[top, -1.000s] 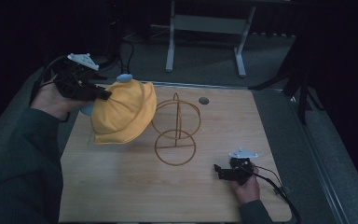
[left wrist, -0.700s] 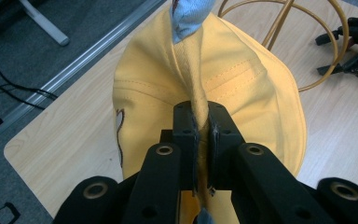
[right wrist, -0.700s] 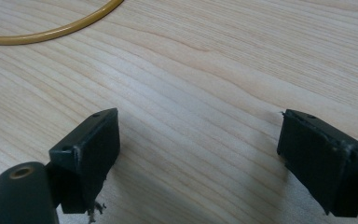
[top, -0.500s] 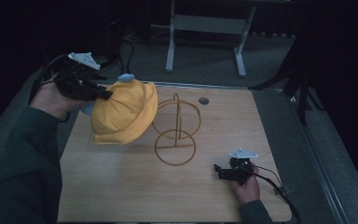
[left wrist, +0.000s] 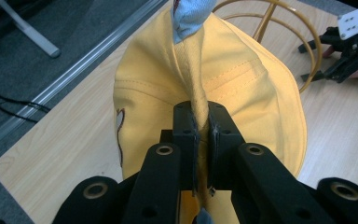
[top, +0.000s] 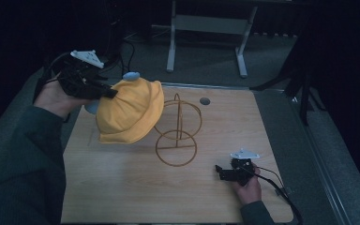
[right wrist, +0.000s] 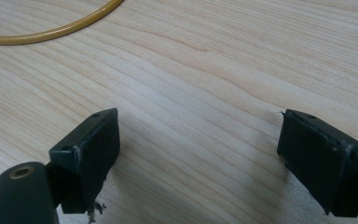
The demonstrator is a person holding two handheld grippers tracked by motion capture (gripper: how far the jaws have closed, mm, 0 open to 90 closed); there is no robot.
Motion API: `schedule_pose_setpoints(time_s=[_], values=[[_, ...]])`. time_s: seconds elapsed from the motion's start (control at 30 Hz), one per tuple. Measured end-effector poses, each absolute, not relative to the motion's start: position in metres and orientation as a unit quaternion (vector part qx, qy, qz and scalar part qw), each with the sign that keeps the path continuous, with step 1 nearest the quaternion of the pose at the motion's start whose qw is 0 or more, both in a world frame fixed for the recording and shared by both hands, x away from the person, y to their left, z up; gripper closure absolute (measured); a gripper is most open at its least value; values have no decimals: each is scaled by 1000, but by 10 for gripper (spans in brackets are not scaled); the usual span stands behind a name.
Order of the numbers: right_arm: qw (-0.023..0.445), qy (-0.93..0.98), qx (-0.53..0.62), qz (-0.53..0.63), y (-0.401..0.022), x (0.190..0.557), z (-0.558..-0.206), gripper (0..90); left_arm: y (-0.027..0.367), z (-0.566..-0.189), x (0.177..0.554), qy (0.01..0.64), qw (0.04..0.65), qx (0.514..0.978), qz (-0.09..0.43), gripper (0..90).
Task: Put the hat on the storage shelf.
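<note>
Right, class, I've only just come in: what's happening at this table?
A person works at a wooden table with a claw in each hand. The left claw is shut on a fold of a yellow hat and holds it up beside a gold wire stand. The right claw rests open, low over the table near its front right corner, with nothing between its jaws.

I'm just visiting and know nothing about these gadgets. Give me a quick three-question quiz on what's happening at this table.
1. True or false: the left gripper is clamped on the yellow hat.
2. The right gripper has its jaws: A) open over bare wood, B) shut on the wire hat stand, C) shut on the hat.
3. Fill in: the stand's base is a flat ____ resting on the wooden table.

Key: 1 true; 2 A; 3 ring.
</note>
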State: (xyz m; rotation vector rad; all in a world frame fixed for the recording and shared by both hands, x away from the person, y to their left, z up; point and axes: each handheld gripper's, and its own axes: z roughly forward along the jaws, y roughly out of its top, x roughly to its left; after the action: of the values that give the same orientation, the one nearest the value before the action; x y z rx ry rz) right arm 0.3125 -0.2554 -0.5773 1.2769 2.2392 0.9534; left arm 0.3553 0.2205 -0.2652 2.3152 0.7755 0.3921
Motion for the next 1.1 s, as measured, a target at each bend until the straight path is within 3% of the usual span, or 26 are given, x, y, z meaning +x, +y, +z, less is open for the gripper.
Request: schedule_pose_setpoints(time_s=[1.1], values=[[195,799,455,340,-255,313,-577,128,193,-255,358,268,350,886,143,839]])
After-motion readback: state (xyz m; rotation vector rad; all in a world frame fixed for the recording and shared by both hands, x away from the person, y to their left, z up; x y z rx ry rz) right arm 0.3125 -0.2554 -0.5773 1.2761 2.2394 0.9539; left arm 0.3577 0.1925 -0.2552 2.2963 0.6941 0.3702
